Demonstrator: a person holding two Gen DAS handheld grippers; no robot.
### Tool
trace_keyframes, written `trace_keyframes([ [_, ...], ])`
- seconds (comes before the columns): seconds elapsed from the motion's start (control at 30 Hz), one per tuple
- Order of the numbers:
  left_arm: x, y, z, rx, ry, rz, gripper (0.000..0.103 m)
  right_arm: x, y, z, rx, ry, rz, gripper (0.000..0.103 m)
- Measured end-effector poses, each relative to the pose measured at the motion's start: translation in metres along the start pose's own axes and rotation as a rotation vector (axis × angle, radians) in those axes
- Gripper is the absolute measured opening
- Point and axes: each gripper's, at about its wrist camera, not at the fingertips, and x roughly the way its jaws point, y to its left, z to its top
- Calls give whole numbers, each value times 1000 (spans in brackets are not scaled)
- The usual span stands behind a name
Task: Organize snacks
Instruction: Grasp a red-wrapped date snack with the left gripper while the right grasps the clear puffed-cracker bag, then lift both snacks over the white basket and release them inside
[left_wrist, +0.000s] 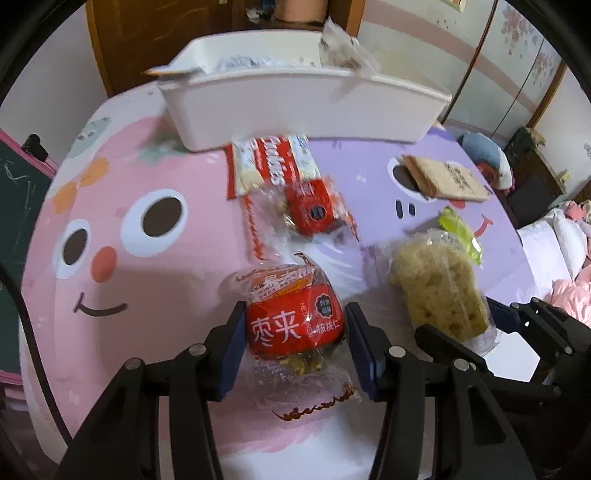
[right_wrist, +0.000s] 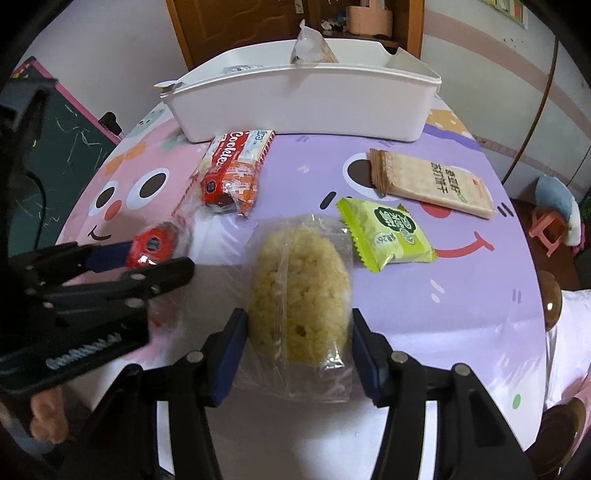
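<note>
On the tabletop (right_wrist: 461, 302) with its cartoon-face cover, the left tool (left_wrist: 295, 332) is pinching a red date-and-walnut packet (left_wrist: 295, 321), both blue pads pressing its sides. Just beside it, the right tool (right_wrist: 299, 343) is straddling a clear-wrapped puffed rice cake (right_wrist: 299, 291), its pads sitting against the wrapper on either side; whether they are squeezing it I cannot tell. Beyond them a second red packet (left_wrist: 314, 210), a cookie pack (left_wrist: 269, 166), a green snack pouch (right_wrist: 388, 232) and a beige cracker pack (right_wrist: 436, 181) are lying apart. A white bin (right_wrist: 306, 107) is standing at the far edge, wrapped snacks showing inside.
</note>
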Motion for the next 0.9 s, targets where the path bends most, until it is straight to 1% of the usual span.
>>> trace_keyframes([
  [0.03,-4,1,0,-1,-10,2,50,-2,0,0,-2,-5,3,50],
  [0.1,-14,3,2,-1,-39,3,50,-10,2,3,-5,-30,26,40],
  [0.23,-29,5,5,2,-83,11,50,-12,3,4,-19,-32,10,36],
  [0.37,-37,9,4,7,-100,15,50,-15,1,4,-3,-38,30,34],
  [0.63,-38,11,5,-9,-102,10,50,-47,-4,17,23,-145,89,33],
  [0.73,-45,11,8,-8,-114,9,50,-57,-8,24,33,-174,98,33],
  [0.9,-62,14,21,-4,-153,16,50,-73,-14,45,34,-225,107,33],
])
